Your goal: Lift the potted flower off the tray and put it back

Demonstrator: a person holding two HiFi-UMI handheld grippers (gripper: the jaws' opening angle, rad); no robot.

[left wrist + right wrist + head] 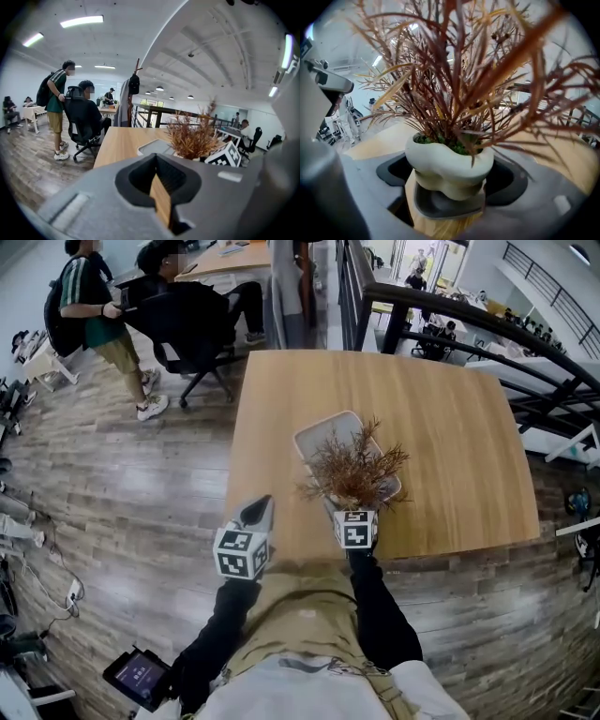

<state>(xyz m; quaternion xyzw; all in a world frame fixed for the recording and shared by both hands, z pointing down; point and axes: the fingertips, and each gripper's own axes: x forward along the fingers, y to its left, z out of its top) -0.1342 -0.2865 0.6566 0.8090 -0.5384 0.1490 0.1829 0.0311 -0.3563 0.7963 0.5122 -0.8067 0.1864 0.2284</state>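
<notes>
Because the right gripper (354, 512) clamps just the rounded sides of the potted flower (449, 166) at the tray's (323, 432) near corner, lower centre of the head view, it could slip or tip, with the left gripper (255, 517) closed, empty, and clear of it.

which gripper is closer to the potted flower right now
Right. The right gripper has the potted flower between its jaws; the left gripper is apart from it, at the near left corner of the table.
</notes>
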